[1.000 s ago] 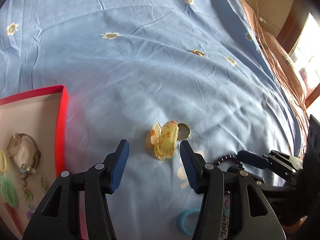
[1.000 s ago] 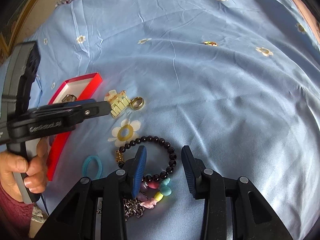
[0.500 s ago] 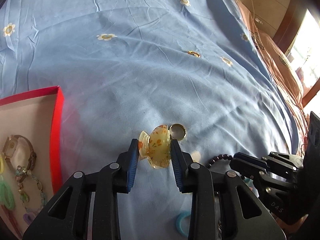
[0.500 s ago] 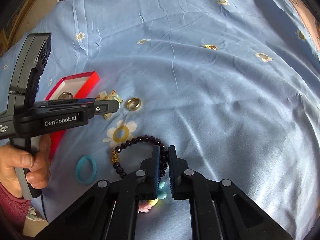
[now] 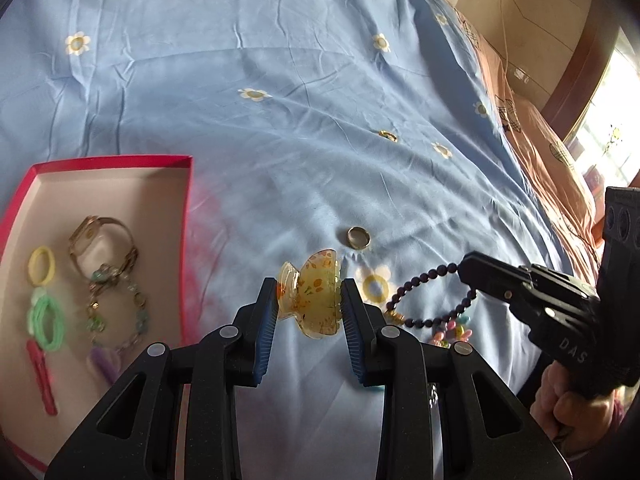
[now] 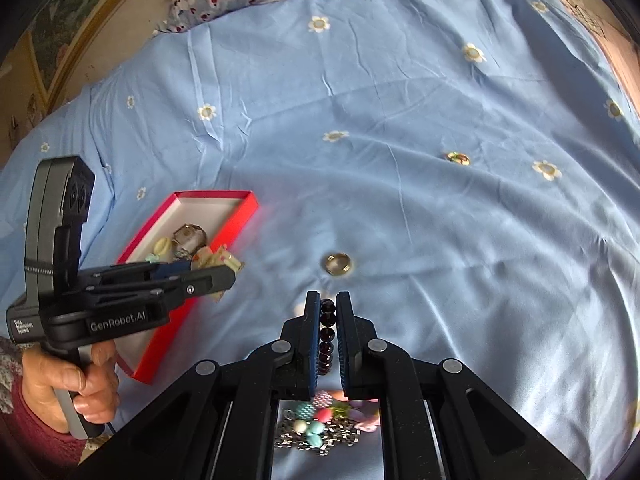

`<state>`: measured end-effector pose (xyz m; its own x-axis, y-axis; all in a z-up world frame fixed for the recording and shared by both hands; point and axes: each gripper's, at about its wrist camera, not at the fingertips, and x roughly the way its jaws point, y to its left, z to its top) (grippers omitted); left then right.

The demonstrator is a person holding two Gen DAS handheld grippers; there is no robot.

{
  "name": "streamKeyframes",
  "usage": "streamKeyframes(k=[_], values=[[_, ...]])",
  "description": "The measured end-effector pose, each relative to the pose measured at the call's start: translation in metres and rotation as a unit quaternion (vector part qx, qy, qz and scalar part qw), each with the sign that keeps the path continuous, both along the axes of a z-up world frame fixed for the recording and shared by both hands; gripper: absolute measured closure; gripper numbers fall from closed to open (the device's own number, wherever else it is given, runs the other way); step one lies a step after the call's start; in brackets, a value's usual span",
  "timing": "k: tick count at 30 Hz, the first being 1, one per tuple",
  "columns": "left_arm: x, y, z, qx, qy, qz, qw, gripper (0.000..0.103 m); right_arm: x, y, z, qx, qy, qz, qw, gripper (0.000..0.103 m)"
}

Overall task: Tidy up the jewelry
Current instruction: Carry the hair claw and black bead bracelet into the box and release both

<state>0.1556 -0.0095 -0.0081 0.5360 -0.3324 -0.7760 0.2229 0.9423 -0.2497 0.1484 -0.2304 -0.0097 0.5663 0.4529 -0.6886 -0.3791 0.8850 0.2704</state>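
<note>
two grippers, each closed on one item over the blue sheet (image 5: 280,128): the left gripper (image 5: 310,306) clamps the yellow hair claw (image 5: 314,300) just right of the red box (image 5: 186,216), and the right gripper (image 6: 329,334) pinches the dark bead bracelet (image 6: 326,336). a ring (image 5: 358,237) lies on the sheet just beyond the claw; the box holds a watch (image 5: 100,240) and hair ties (image 5: 44,292).

Bed (image 5: 280,80) open from 10 to 1 o'clock. Box (image 5: 186,216) wall blocks 9, ring (image 5: 358,237) lies at 1, right hand-held gripper (image 5: 466,270) with beads (image 5: 420,280) blocks 3. Near edge cluttered.
</note>
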Motion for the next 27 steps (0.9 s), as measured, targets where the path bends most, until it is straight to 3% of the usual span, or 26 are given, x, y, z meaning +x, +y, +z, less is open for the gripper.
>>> streamKeyframes(k=[15,27], values=[[-0.04,0.069,0.013,-0.016,-0.016,0.062,0.9978,0.074,-0.014,0.056,0.03,0.013,-0.034,0.055,0.998,0.096],[-0.071,0.13,0.015,-0.012,-0.019,0.13,0.9913,0.074,-0.023,0.115,0.039,0.024,-0.04,0.117,0.992,0.096]])
